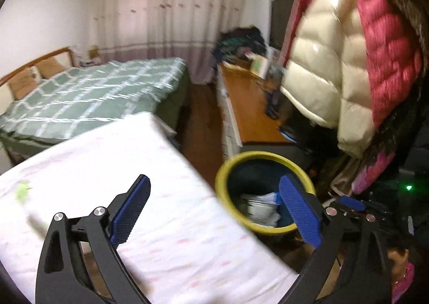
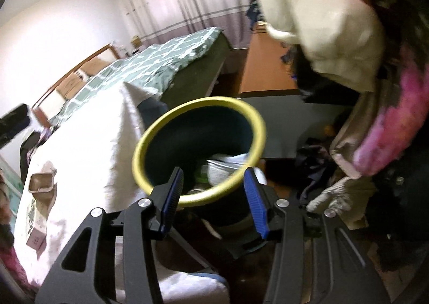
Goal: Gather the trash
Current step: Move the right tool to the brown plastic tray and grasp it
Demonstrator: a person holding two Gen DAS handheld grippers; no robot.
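In the left wrist view, the white-covered bench (image 1: 134,170) fills the lower left, with a blurred green scrap (image 1: 22,190) lying near its left edge. The left gripper (image 1: 214,213) hangs above the bench's near corner with its jaws spread wide and nothing between them; its left blue pad sits over the white cloth and its right blue pad overlaps the rim of the trash bin (image 1: 265,191). The bin, dark with a yellow rim, stands on the wooden floor just beside the bench's right edge, and crumpled white paper trash (image 1: 260,207) lies at its bottom. Behind the bench is a bed with a green checked cover (image 1: 88,95), and to the right of the bin a cream puffer jacket (image 1: 321,63) hangs beside a pink one (image 1: 386,44). In the right wrist view, a small brown tray (image 2: 41,183) and a flat printed packet (image 2: 36,226) rest on the bench at the far left. The right gripper (image 2: 214,202) points at the bin (image 2: 199,151), its jaws spread and empty, one pad on each side of the near rim but not touching it as far as the blur allows. White trash (image 2: 228,167) shows inside the bin.
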